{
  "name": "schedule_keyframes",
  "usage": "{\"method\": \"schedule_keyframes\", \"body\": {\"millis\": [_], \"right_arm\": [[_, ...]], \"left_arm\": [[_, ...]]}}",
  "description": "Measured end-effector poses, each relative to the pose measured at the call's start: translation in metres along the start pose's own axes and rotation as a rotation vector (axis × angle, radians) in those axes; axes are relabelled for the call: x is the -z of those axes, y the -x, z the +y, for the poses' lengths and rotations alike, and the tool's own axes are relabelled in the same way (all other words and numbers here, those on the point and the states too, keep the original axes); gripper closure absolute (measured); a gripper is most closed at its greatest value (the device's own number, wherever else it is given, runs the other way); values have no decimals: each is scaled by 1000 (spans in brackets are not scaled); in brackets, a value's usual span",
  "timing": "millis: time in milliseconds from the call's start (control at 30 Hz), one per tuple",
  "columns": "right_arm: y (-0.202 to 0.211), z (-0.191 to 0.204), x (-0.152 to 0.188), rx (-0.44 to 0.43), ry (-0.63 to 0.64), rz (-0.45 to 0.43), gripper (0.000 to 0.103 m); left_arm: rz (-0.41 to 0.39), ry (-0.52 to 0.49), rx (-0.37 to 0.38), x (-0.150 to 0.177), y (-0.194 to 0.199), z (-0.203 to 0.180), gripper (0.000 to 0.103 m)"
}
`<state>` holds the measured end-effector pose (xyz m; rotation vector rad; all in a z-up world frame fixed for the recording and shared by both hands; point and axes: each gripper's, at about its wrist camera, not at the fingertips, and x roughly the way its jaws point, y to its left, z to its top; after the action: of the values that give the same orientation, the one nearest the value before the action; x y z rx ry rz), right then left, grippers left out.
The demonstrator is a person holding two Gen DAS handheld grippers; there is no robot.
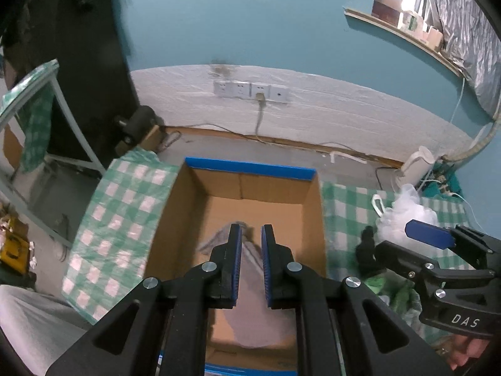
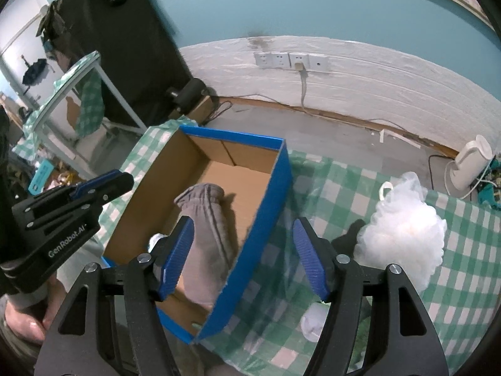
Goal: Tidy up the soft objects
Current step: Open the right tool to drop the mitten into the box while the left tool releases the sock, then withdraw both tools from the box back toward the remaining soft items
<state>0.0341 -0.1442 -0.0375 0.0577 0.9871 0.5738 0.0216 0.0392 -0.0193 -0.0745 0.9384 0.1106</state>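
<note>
A cardboard box with blue outer walls (image 2: pixel 269 194) stands on a green-checked cloth (image 2: pixel 344 188). In it lies a grey sock (image 2: pixel 206 219), stretched along the bottom. My left gripper (image 1: pixel 251 228) hangs above the sock (image 1: pixel 250 269) inside the box (image 1: pixel 250 167); its jaws stand a narrow gap apart with nothing between them. My right gripper (image 2: pixel 243 221) is open wide and empty, straddling the box's right wall. A white mesh bath puff (image 2: pixel 404 235) lies on the cloth to the right of the box. In the left wrist view the right gripper (image 1: pixel 388 232) sits just in front of the puff (image 1: pixel 404 210).
Something green and crumpled (image 1: pixel 391 294) and a small white item (image 2: pixel 313 319) lie on the cloth near the right gripper. A white kettle (image 2: pixel 469 163) and cables stand on the floor by the wall. A glass-topped table (image 2: pixel 78 72) is at the left. A hand (image 2: pixel 22 316) holds the left gripper.
</note>
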Motion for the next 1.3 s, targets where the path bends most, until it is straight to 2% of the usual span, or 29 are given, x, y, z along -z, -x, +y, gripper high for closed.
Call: {"method": "schedule_keyframes", "body": {"millis": [233, 300, 433, 533, 667, 1000, 1300], "right_arm": [[22, -21, 11, 15, -32, -27, 35], [27, -26, 14, 24, -39, -35, 28], [40, -40, 23, 51, -57, -52, 23], [45, -52, 30, 62, -79, -50, 22], [51, -65, 40, 76, -101, -44, 22], [71, -82, 53, 88, -126, -73, 22], [81, -95, 61, 97, -153, -91, 23]], "left_arm": [[5, -33, 53, 4, 2, -28, 91], [12, -45, 76, 5, 2, -35, 91], [58, -58, 75, 8, -1, -51, 91], [112, -51, 110, 10, -7, -59, 91], [128, -39, 150, 12, -5, -68, 91], [131, -105, 235, 19, 9, -100, 91], [62, -82, 302, 19, 27, -109, 91]]}}
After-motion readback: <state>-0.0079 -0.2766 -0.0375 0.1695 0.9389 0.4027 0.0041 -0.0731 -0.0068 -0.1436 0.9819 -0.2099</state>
